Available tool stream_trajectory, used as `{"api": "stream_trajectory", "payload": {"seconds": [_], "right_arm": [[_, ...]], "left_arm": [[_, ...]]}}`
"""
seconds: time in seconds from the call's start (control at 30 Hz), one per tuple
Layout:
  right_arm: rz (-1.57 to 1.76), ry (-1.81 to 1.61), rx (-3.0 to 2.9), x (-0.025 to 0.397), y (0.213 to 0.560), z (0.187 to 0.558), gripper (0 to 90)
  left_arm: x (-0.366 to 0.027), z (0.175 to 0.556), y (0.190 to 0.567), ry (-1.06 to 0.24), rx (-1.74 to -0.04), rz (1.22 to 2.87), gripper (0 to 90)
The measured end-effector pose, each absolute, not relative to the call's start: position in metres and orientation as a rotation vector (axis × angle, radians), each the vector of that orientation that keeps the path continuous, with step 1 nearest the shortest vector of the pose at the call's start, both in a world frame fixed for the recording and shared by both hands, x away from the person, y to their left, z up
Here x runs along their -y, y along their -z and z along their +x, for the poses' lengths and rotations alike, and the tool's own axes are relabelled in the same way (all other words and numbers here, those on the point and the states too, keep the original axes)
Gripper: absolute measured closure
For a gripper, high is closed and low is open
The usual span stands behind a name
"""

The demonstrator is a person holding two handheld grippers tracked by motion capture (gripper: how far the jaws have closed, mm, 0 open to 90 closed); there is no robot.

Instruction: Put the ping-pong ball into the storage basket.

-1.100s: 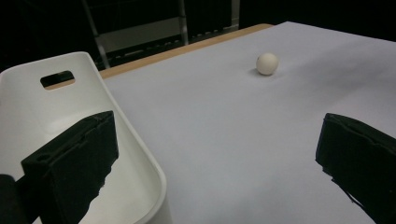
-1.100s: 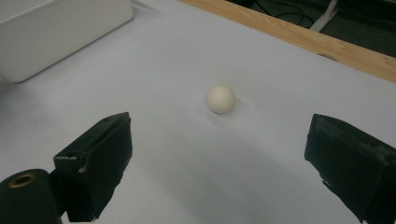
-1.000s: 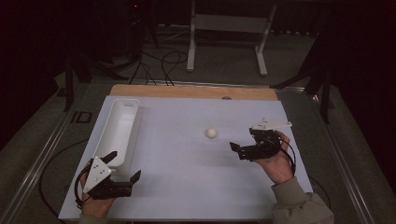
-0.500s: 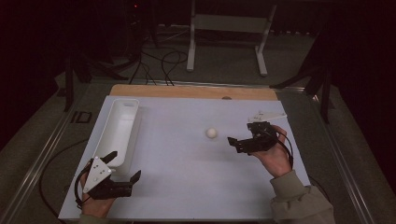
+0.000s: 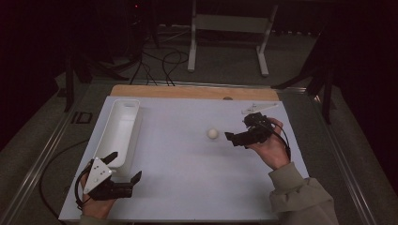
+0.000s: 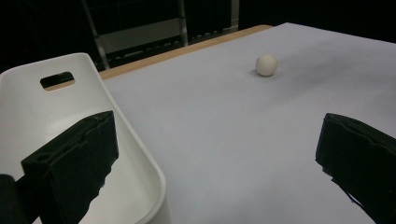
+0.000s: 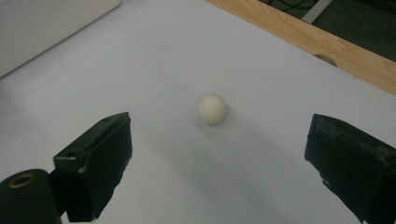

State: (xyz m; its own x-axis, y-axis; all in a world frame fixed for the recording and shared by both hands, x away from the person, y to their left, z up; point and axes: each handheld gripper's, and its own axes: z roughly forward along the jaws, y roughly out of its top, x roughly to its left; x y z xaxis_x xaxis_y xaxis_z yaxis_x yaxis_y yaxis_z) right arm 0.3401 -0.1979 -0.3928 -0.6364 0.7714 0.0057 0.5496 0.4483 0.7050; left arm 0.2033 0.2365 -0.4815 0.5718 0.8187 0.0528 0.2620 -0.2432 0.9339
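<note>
A small white ball [image 5: 212,133] lies on the white mat, right of centre. My right gripper [image 5: 237,129] stands open just to the right of it, jaws pointing at the ball without touching it. In the right gripper view the ball [image 7: 212,108] sits ahead of the wide gap of the right gripper [image 7: 219,154]. My left gripper [image 5: 124,167] rests open at the near left, beside the near end of a long white tray [image 5: 133,123]. In the left gripper view one jaw of the left gripper [image 6: 215,154] overlaps the tray [image 6: 140,154], and the ball [image 6: 266,64] is far off.
The white mat [image 5: 187,183] covers most of the table, with a wooden strip [image 5: 178,91] along its far edge. A metal stand [image 5: 225,23] and cables are on the floor behind. The tray's inside looks bare.
My right gripper has moved forward and a little left, closer to the ball. The left gripper and the ball have stayed where they were.
</note>
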Motion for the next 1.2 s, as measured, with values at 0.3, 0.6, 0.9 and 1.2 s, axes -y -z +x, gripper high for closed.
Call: {"api": "stream_trajectory", "payload": {"seconds": [0.3, 0.6, 0.9, 1.2], "right_arm": [[1.133, -0.950, -2.422, 0.188, 0.391, 0.353, 7.3], [1.125, -0.906, -2.449, 0.179, 0.392, 0.363, 7.3], [1.133, -0.858, -2.475, 0.171, 0.397, 0.374, 7.4], [1.128, -0.835, -2.490, 0.160, 0.398, 0.384, 7.4]], "left_arm": [[-0.236, 0.203, 0.482, -0.685, -0.888, 1.787, 0.0], [-0.236, 0.203, 0.482, -0.682, -0.887, 1.788, 0.0], [-0.236, 0.203, 0.482, -0.681, -0.886, 1.787, 0.0], [-0.236, 0.203, 0.483, -0.680, -0.887, 1.787, 0.0]]}}
